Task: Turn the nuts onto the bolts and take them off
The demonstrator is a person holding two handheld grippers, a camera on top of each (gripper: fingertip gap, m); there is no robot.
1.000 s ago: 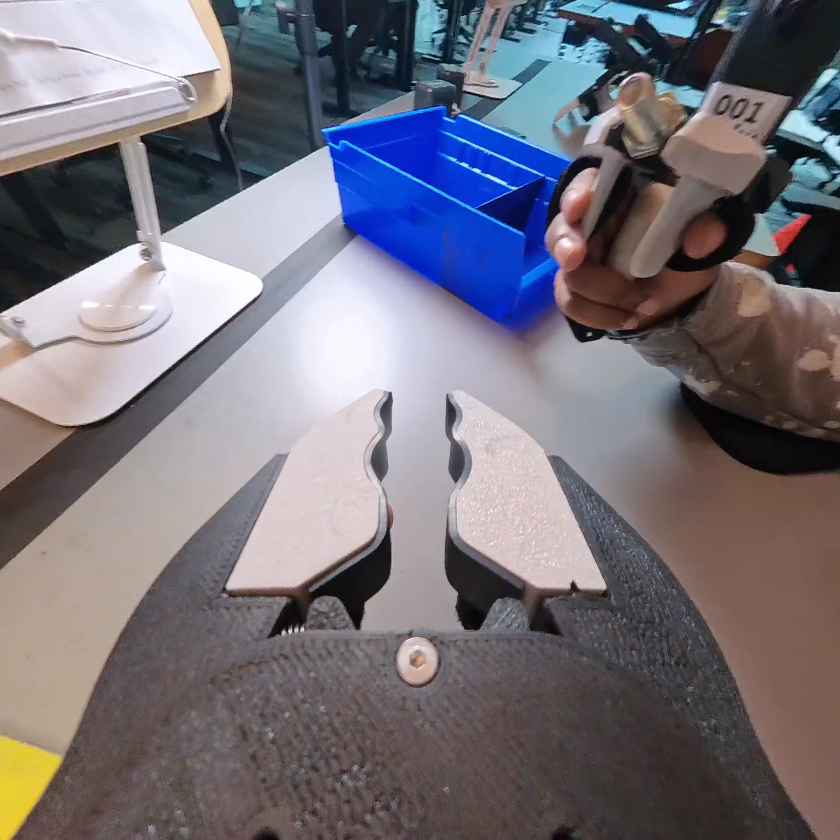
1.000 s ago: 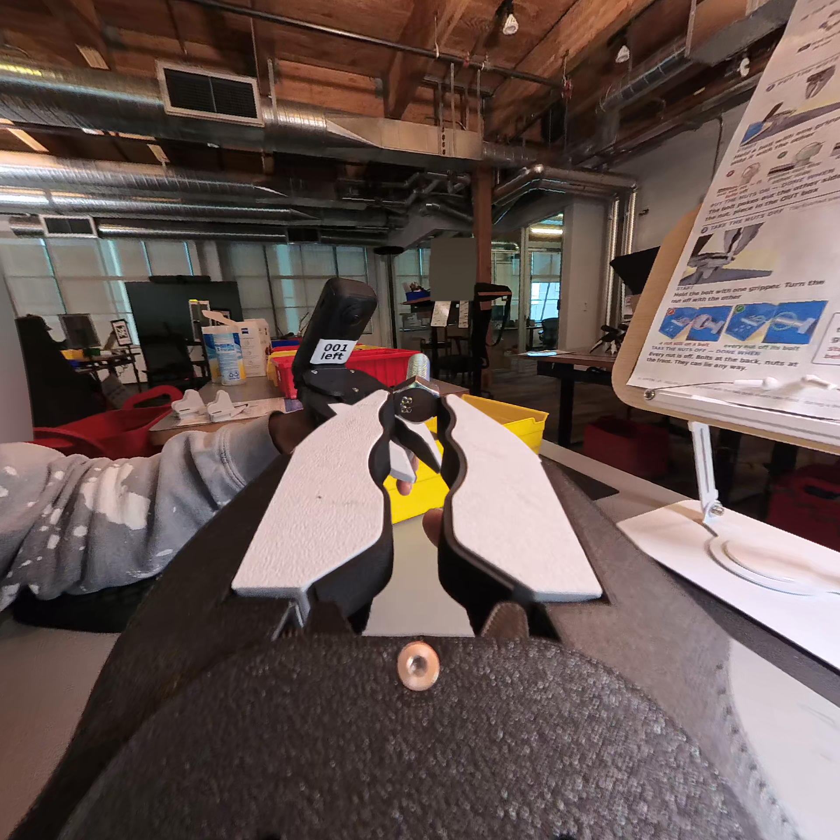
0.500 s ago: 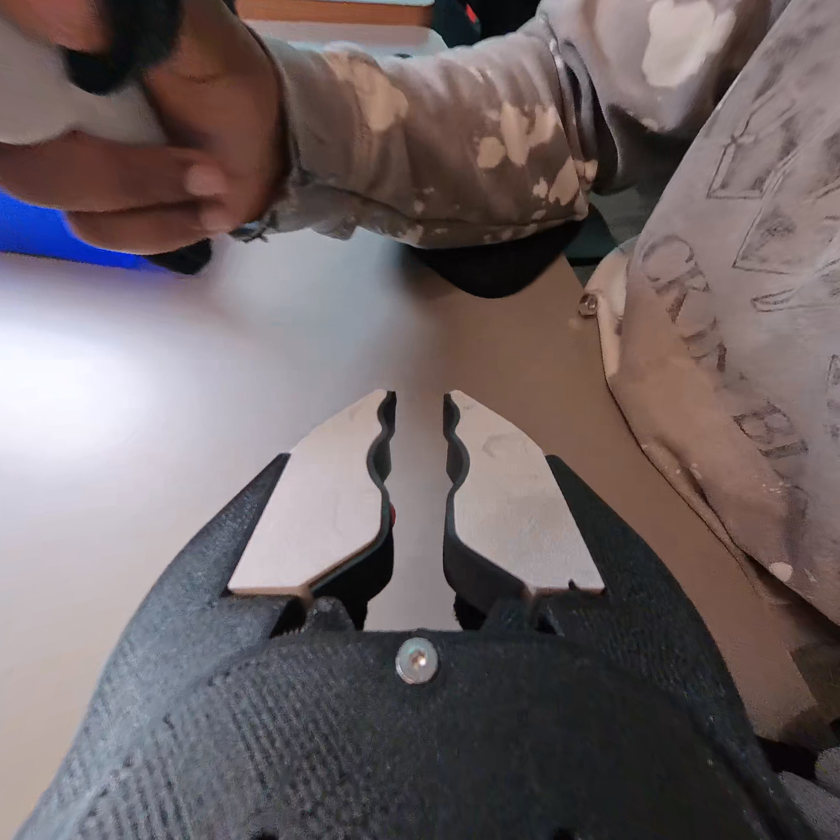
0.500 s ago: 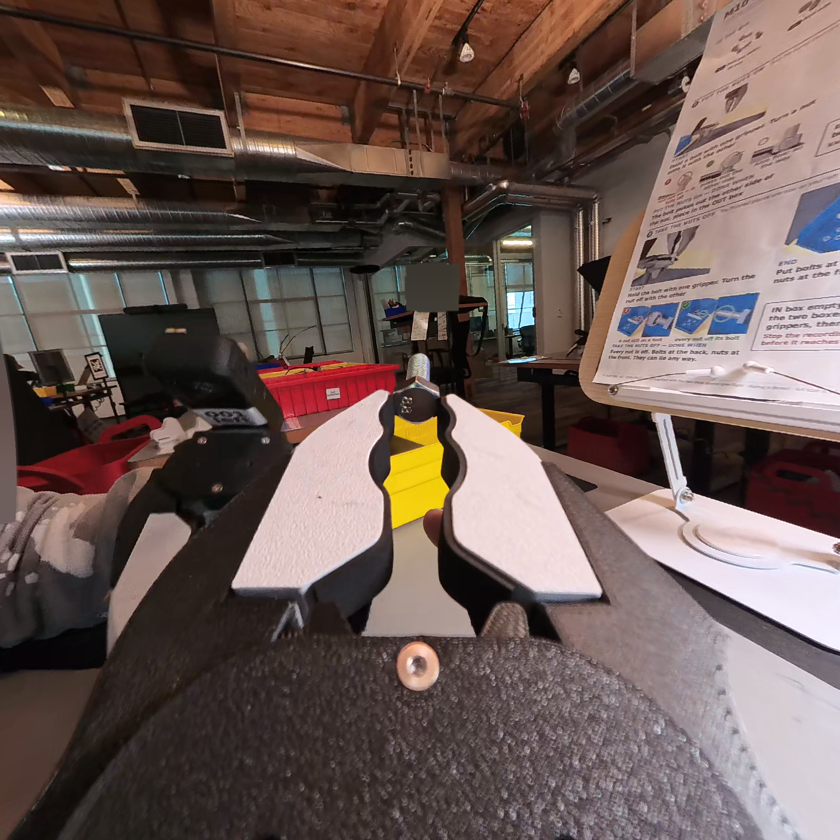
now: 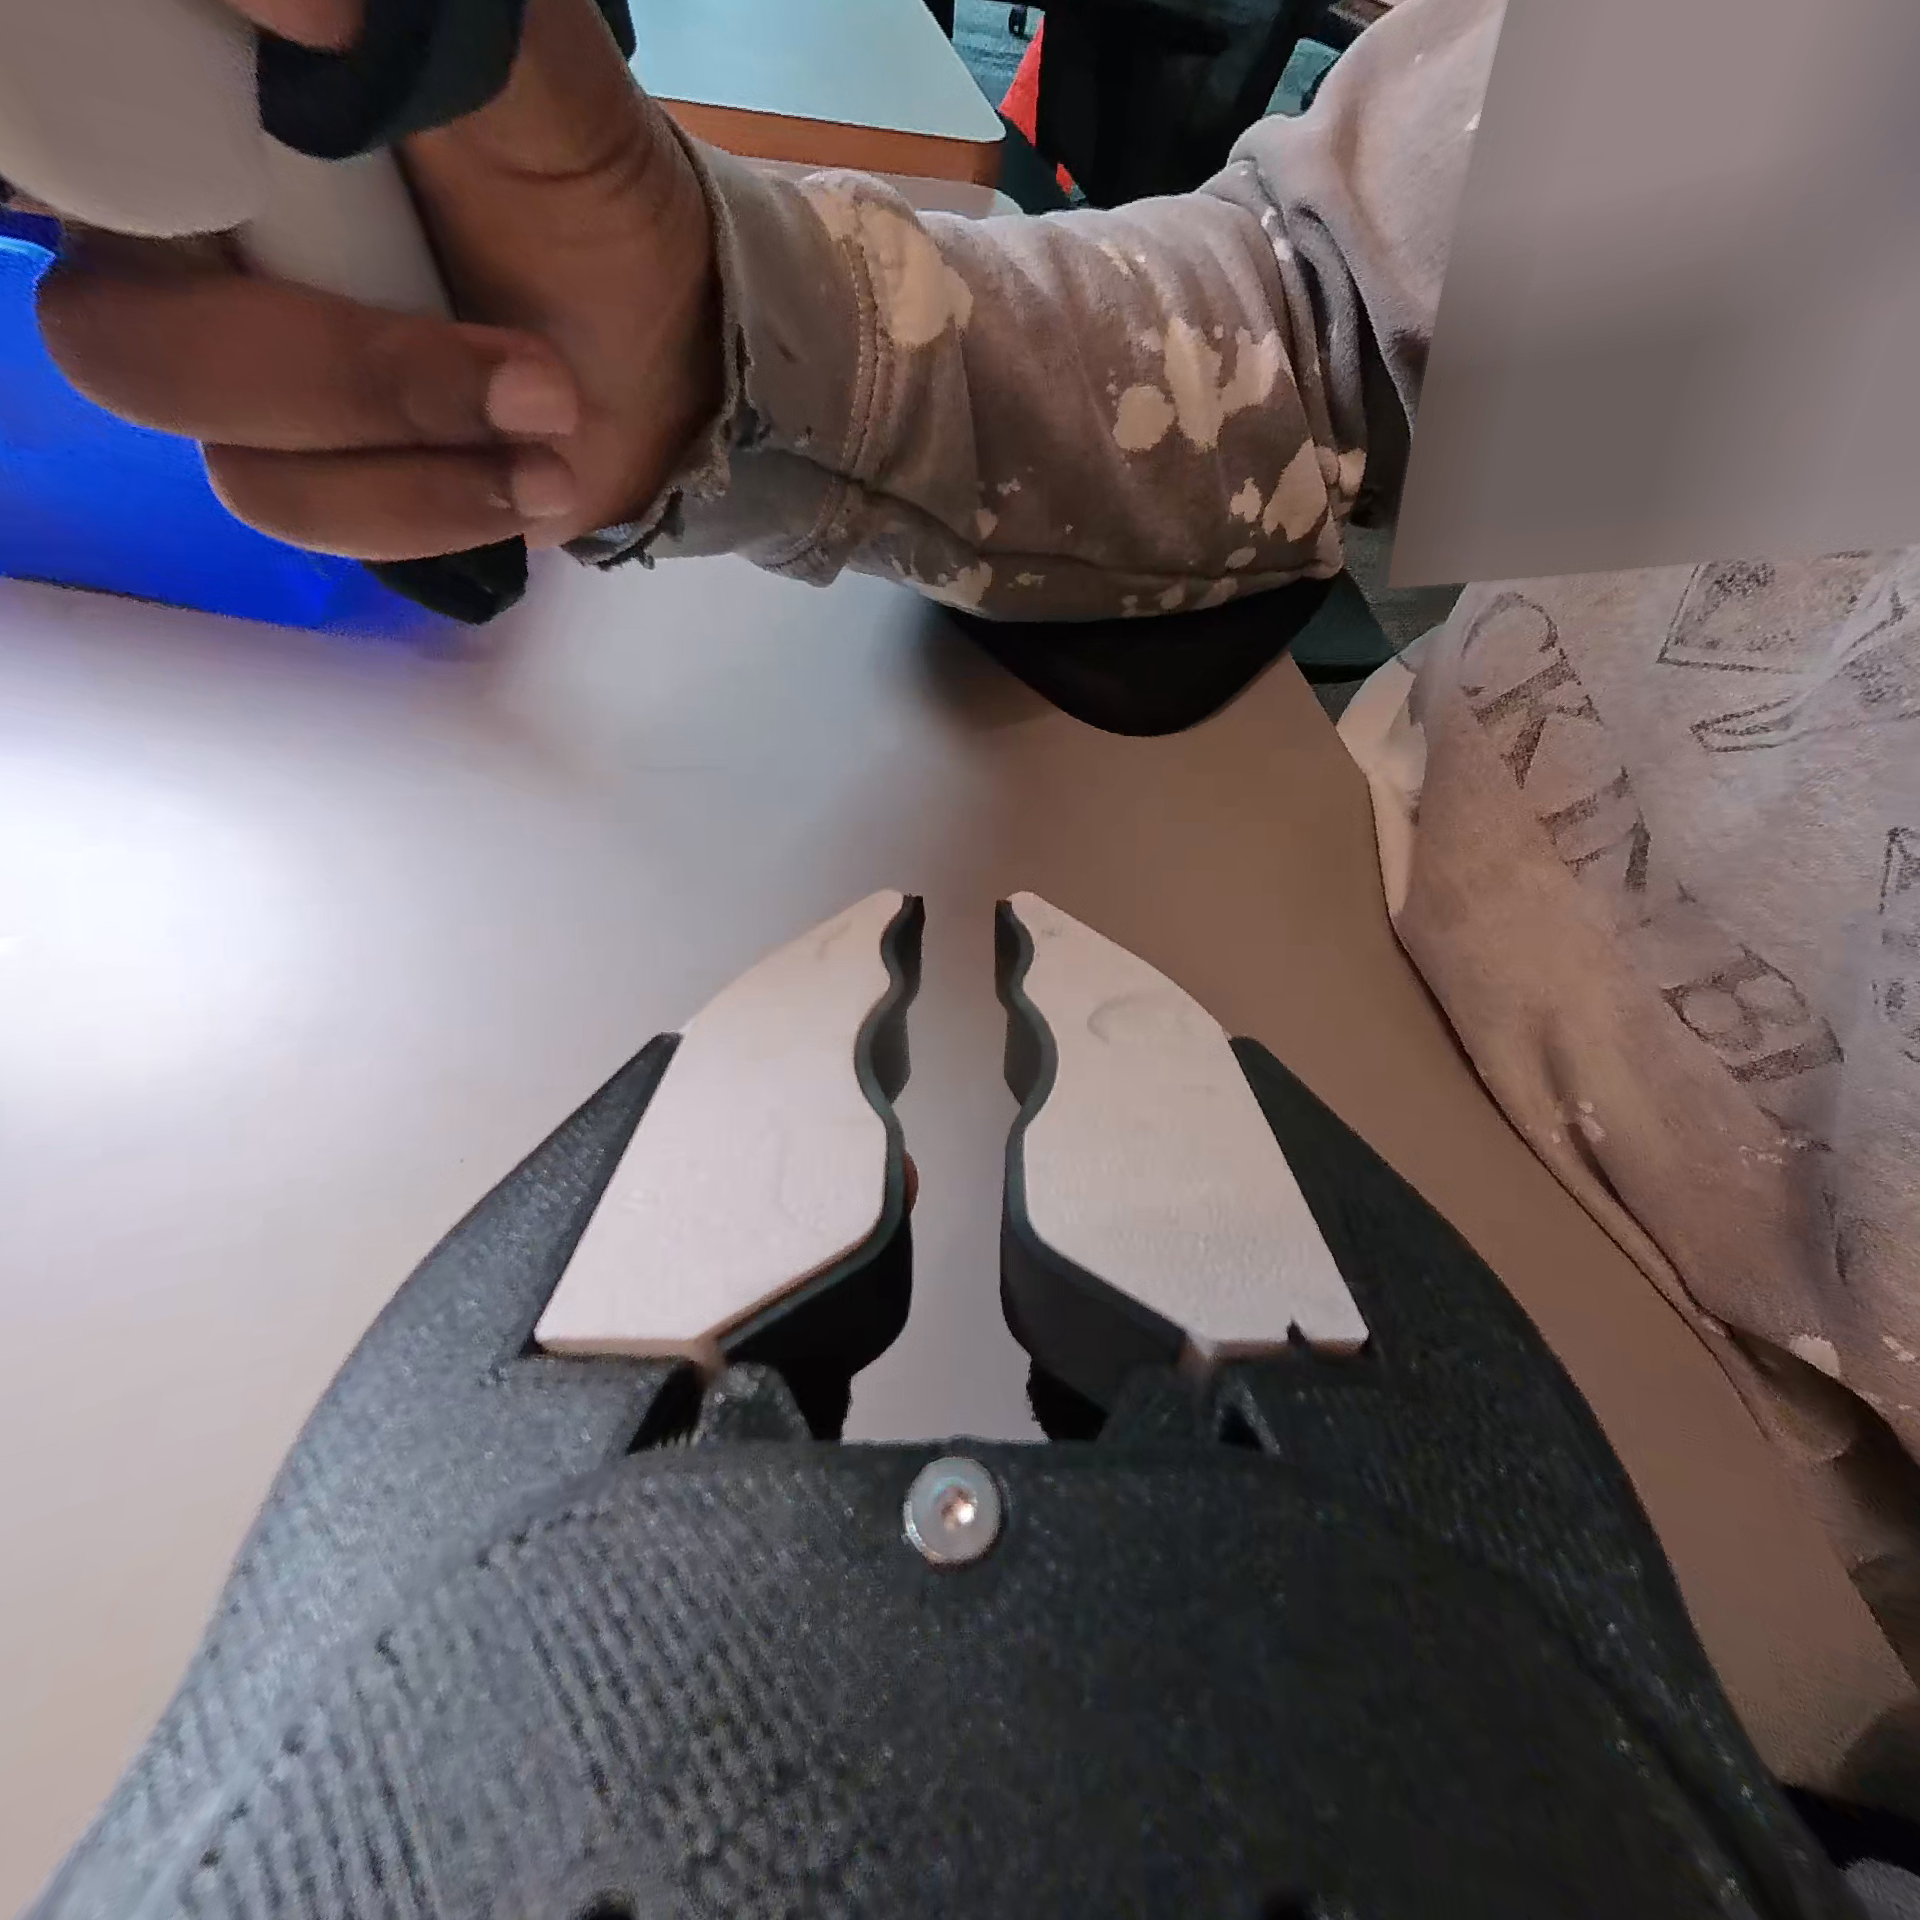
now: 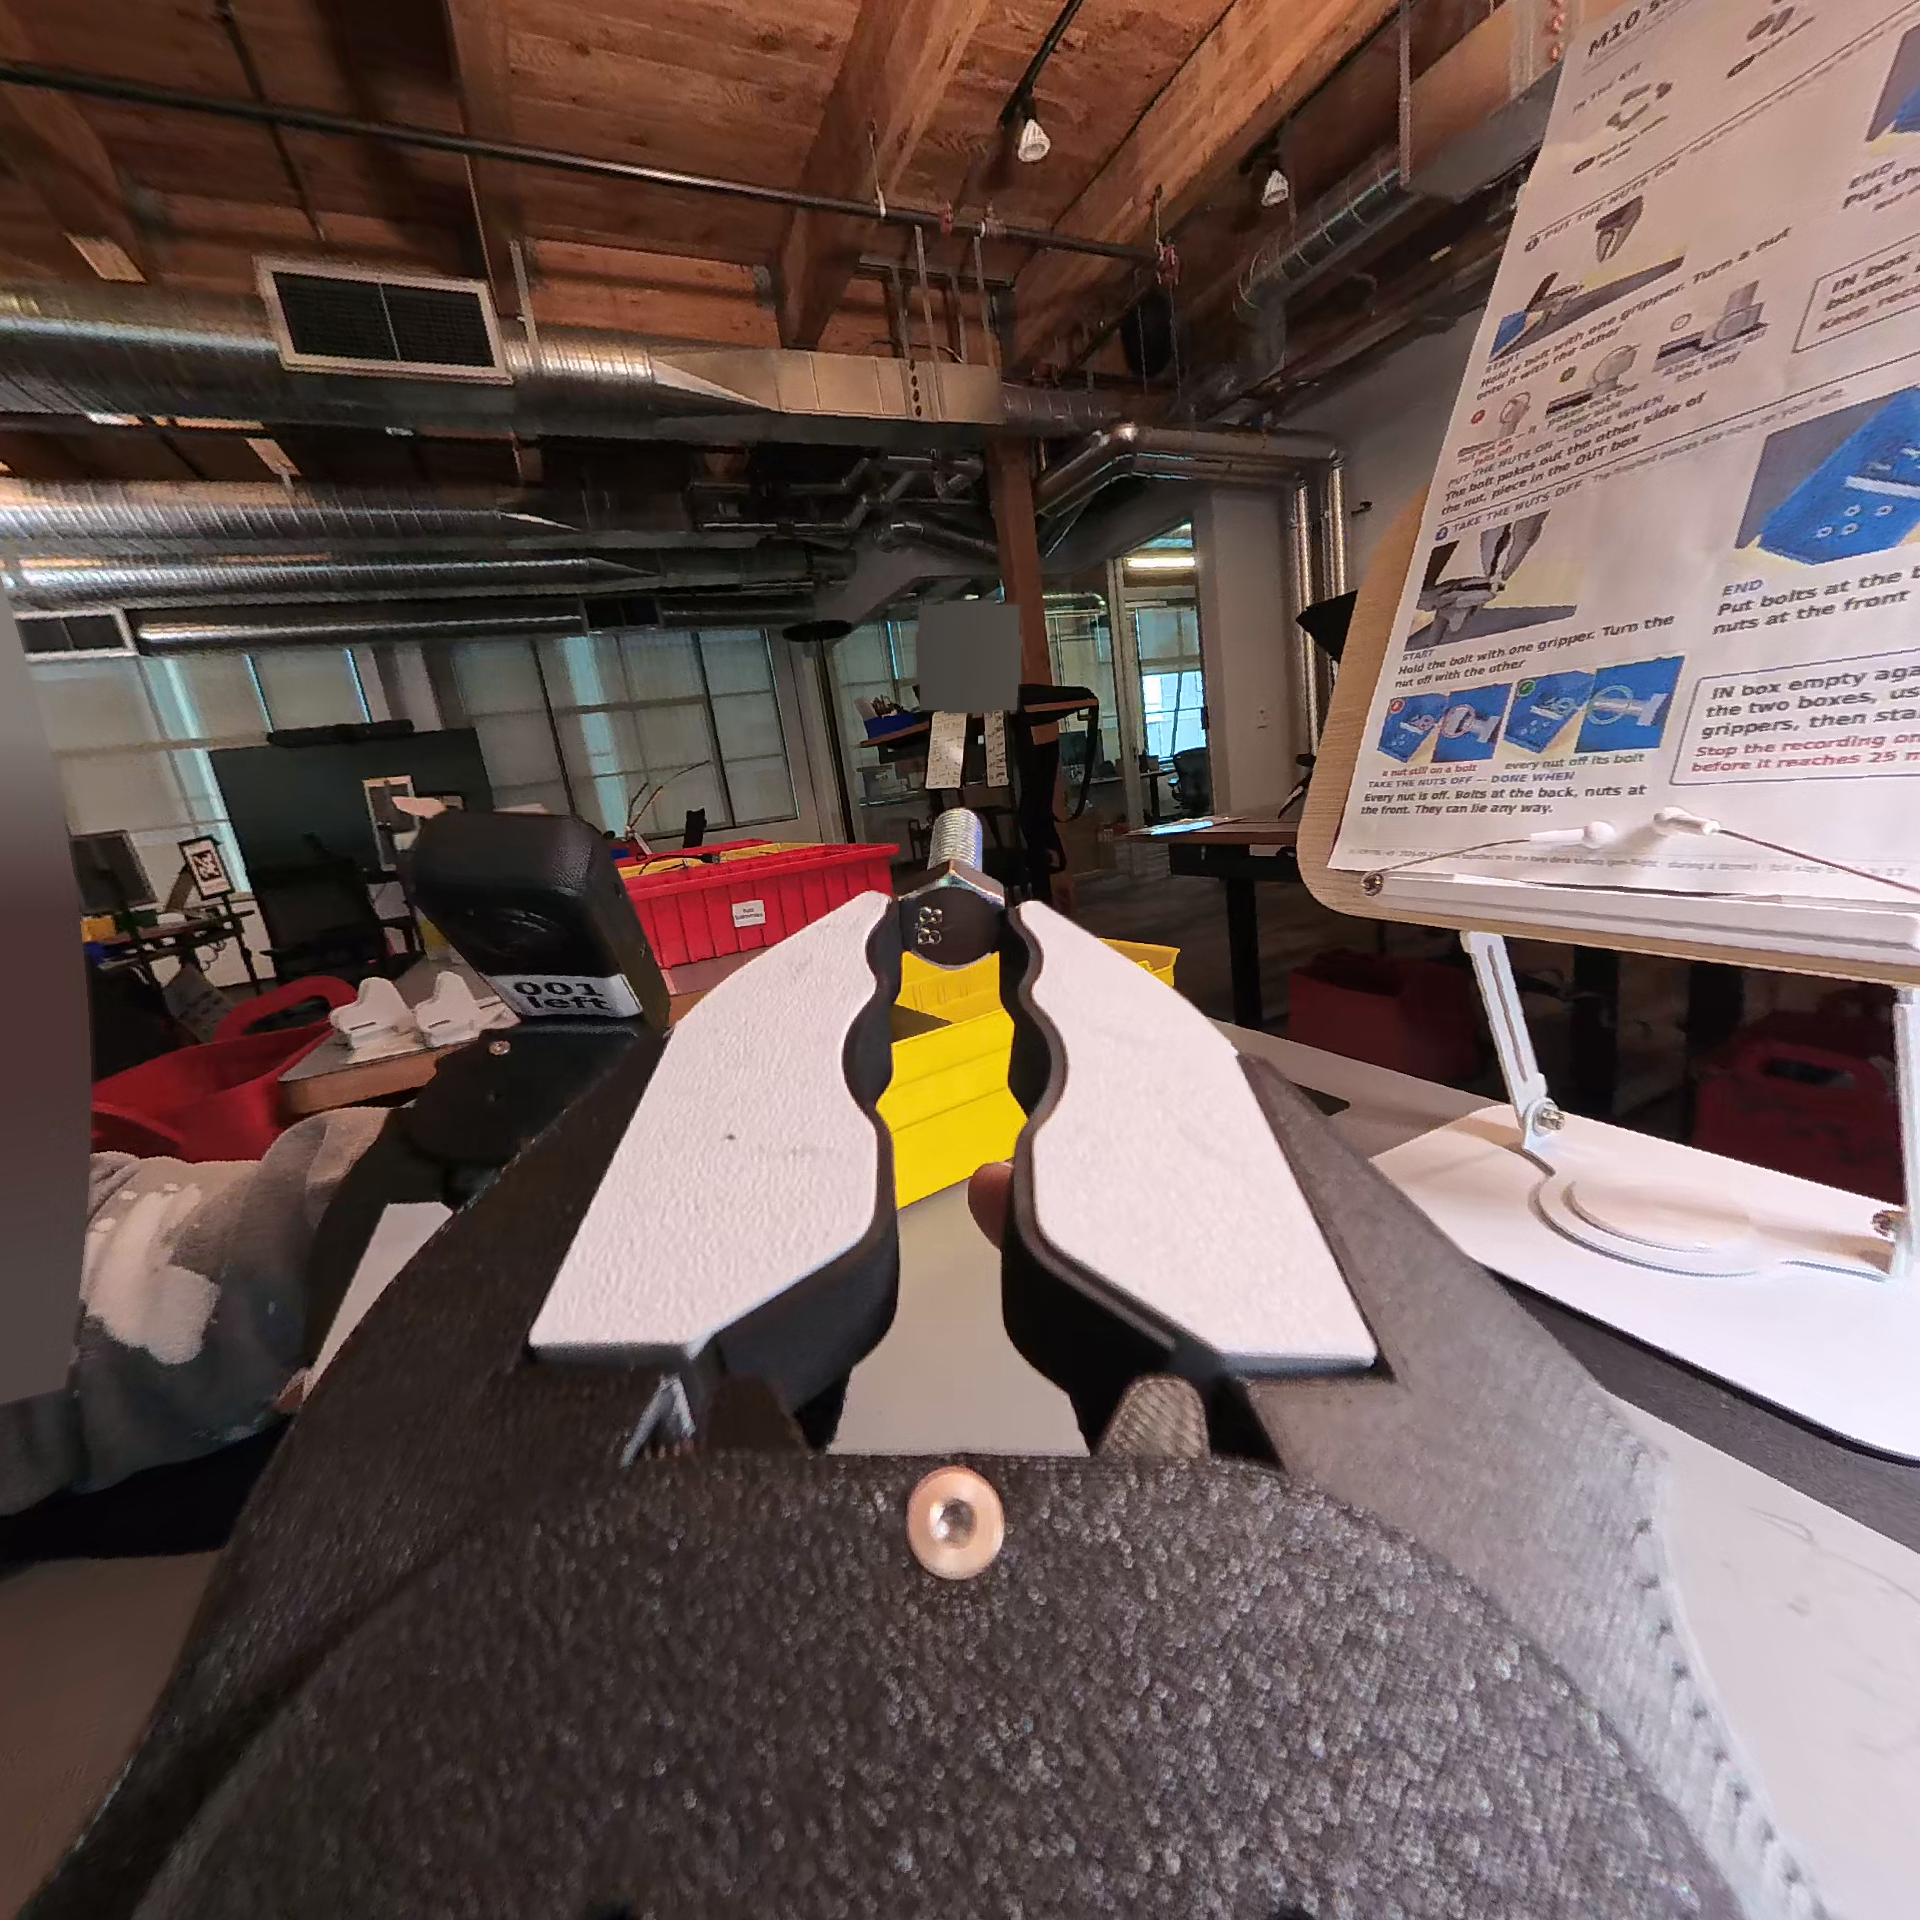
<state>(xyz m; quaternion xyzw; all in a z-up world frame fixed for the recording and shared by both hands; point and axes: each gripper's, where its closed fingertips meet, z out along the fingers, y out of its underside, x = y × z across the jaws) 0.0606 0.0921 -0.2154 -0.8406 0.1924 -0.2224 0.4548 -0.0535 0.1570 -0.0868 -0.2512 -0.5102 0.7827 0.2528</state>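
Observation:
My right gripper is shut on the hex head of a silver bolt; the threaded shank points away from me, above the table. No nut shows on the thread. My left gripper points down at the grey table close to the person's torso; its jaws stand a narrow gap apart with nothing between them. Its black camera body also shows in the right wrist view, left of the bolt and apart from it. The hand holding the right gripper fills the top left of the left wrist view.
A blue bin sits at the far left behind the hand. A yellow bin stands on the table beyond my right fingers. An instruction board on a white stand is at the right. The person's sweatshirt is close on the right. My right fingertips sit around 20 cm from my left ones.
My left gripper has swung from the blue bin and the bolt toward the person's body, still empty. The right gripper has kept its hold on the bolt and tilted slightly.

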